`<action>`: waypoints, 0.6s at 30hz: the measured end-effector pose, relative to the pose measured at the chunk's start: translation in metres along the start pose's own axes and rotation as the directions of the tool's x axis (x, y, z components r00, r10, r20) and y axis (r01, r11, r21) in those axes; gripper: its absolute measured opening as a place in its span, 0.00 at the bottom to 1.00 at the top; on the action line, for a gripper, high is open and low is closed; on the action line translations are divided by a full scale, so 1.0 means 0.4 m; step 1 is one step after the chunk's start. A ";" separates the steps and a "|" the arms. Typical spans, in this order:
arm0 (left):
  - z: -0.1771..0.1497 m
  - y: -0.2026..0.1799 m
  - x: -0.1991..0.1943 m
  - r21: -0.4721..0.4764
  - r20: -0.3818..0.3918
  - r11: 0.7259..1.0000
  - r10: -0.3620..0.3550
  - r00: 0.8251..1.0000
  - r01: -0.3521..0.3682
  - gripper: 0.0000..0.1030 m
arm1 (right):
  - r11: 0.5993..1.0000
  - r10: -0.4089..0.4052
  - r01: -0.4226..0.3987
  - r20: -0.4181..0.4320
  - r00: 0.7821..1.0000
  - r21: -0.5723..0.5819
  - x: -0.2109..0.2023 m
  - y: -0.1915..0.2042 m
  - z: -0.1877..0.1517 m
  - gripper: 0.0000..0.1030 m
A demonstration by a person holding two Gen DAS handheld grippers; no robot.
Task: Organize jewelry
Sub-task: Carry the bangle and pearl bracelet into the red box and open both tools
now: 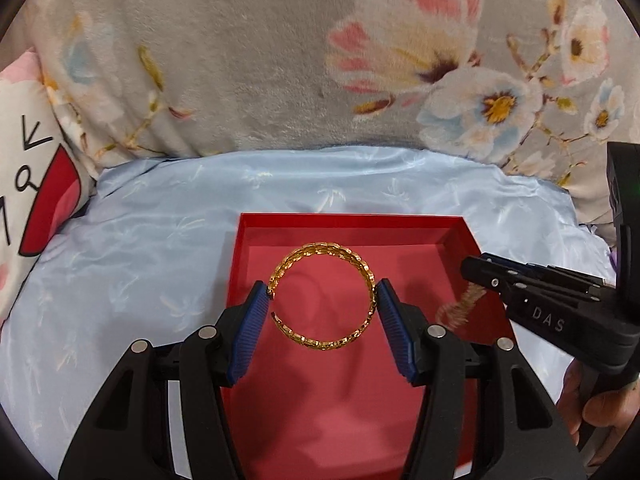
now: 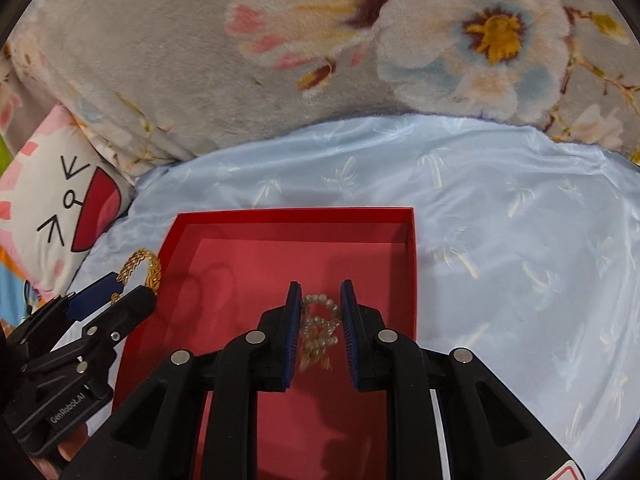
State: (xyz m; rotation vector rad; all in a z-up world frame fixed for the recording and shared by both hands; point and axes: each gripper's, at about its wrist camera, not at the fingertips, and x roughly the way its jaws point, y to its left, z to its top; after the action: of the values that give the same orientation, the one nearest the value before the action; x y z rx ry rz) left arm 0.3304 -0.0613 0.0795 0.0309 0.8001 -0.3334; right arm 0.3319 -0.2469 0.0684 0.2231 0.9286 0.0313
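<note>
A red open box [image 1: 352, 222] lies on pale blue satin; it also shows in the right wrist view [image 2: 296, 214]. My left gripper [image 1: 323, 302] is shut on a gold chain-link bangle [image 1: 324, 294], held by its two sides above the box floor. The bangle also shows in the right wrist view [image 2: 140, 270]. My right gripper [image 2: 320, 312] is shut on a beaded bracelet [image 2: 320, 328], blurred, hanging between the blue pads over the box. In the left wrist view the right gripper [image 1: 476, 276] is at the box's right side with the bracelet [image 1: 456, 308] dangling below it.
A grey floral plush blanket [image 1: 260, 60] rises behind the blue satin cloth [image 1: 140, 240]. A white cartoon-face pillow [image 1: 28, 168] lies at the left. A hand [image 1: 592, 408] holds the right gripper's handle.
</note>
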 end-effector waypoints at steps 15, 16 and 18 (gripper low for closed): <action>0.034 -0.003 0.135 -0.003 -0.108 0.999 0.049 0.993 -0.049 0.56 | 1.000 -0.013 0.013 -0.033 0.999 -0.015 0.037 -0.008 -0.007 0.05; 0.035 -0.005 0.138 0.002 -0.104 0.998 0.061 0.993 -0.061 0.58 | 1.000 -0.015 0.014 -0.026 1.000 -0.023 0.027 -0.005 -0.017 0.05; 0.037 -0.006 0.137 0.010 -0.089 0.996 0.092 0.992 -0.092 0.68 | 1.000 -0.007 0.006 -0.014 1.000 -0.028 0.007 -0.002 -0.035 0.10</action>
State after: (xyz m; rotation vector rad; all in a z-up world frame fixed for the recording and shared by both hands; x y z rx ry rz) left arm 0.3754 -0.0812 0.0513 0.0883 0.8834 -0.2483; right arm 0.3223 -0.2450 0.0578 0.1938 0.9428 0.0401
